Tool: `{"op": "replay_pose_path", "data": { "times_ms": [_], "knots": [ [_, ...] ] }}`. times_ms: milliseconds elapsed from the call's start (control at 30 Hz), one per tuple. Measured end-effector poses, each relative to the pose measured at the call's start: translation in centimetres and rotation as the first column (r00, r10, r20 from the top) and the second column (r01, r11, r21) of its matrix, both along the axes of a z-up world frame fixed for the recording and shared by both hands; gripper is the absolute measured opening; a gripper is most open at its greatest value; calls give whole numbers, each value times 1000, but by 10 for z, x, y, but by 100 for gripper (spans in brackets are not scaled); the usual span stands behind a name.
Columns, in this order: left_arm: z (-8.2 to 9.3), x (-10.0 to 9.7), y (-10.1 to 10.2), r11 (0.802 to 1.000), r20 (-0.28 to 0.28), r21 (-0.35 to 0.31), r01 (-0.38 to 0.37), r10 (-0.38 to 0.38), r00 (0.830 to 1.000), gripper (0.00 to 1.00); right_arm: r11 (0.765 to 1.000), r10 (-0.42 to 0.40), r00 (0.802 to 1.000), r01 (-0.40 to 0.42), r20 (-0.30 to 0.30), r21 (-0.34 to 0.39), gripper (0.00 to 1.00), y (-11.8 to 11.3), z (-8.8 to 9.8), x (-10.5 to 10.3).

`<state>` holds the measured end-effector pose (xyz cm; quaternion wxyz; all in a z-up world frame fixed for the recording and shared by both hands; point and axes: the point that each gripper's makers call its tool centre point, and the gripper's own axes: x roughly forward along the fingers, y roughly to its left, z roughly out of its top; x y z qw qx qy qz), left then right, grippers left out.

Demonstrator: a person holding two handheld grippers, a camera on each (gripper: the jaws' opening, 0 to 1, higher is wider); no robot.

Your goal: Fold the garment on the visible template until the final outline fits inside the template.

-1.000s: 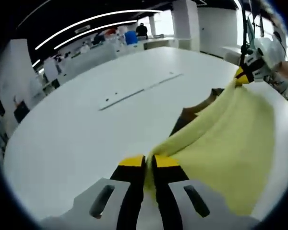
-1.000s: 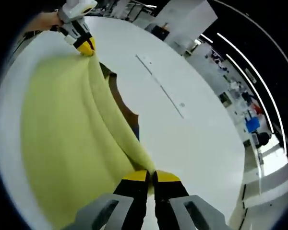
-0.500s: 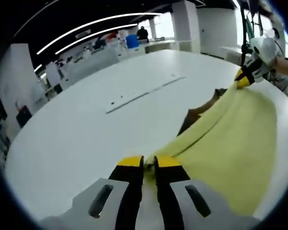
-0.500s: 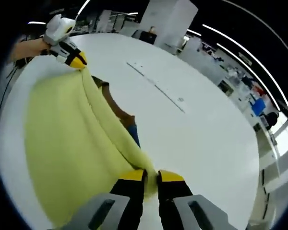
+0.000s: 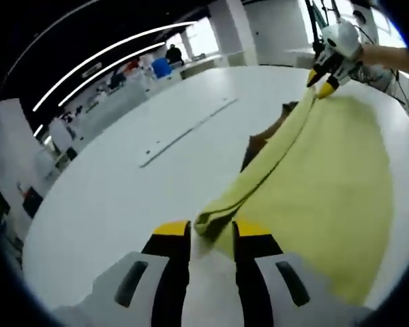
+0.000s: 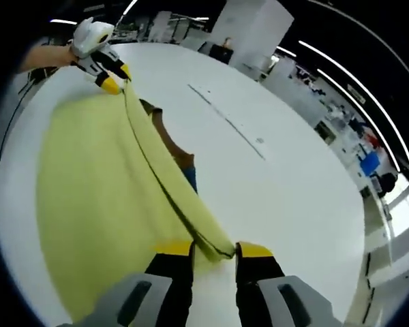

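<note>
A pale yellow garment (image 5: 320, 170) lies folded on the white table (image 5: 109, 197), with its doubled edge running from one gripper to the other. A brown template (image 5: 266, 139) peeks out from under that edge. In the left gripper view my left gripper (image 5: 213, 231) is open, and the garment's near corner rests loose between its jaws. Far along the edge, my right gripper (image 5: 322, 76) has its tips apart. The right gripper view has my right gripper (image 6: 215, 251) open over the garment (image 6: 95, 184), the template (image 6: 167, 139) beside it, and the left gripper (image 6: 116, 78) at the far end.
A thin seam (image 5: 184, 133) with small holes crosses the table beyond the garment. Bare white tabletop (image 6: 273, 191) spreads past the folded edge. Desks, people and a blue container (image 5: 161, 67) stand far off behind the table. A person's hand holds the far gripper.
Both grippers have gone from shut on the garment's folded edge to open, letting the edge drop onto the table. Both cameras have shifted a little.
</note>
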<state>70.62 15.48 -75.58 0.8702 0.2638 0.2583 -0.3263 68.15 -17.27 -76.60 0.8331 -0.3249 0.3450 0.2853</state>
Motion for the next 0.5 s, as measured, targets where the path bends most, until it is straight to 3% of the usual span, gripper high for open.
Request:
{"op": "replay_pose_path", "data": {
  "times_ms": [100, 167, 233, 267, 333, 400, 433, 500],
  "knots": [
    [3, 6, 2, 1000, 16, 3, -27, 27, 1000, 4, 999, -25, 1000, 24, 19, 25, 7, 0, 4, 3],
    [3, 10, 4, 998, 16, -15, -58, 58, 998, 3, 998, -42, 999, 41, 24, 43, 0, -1, 6, 5],
    [4, 13, 6, 994, 6, -48, -101, 102, 995, 3, 989, -104, 994, 101, 21, 111, 0, -1, 10, 9],
    [5, 14, 7, 988, -3, -74, -135, 135, 991, 3, 971, -160, 987, 155, 15, 180, 0, -1, 13, 14],
    [7, 16, 11, 961, -45, -142, -239, 235, 971, 3, 938, -229, 973, 225, -14, 263, 0, -1, 16, 16],
    [6, 18, 13, 941, -71, -156, -302, 294, 953, 4, 906, -300, 953, 300, -45, 298, 0, -5, 14, 16],
    [5, 19, 15, 936, -72, -149, -320, 312, 947, 5, 903, -310, 949, 310, -48, 299, 0, -5, 14, 16],
    [7, 23, 17, 901, -101, -207, -382, 369, 924, 4, 898, -327, 944, 326, -49, 295, 0, -6, 12, 16]
  ]
}}
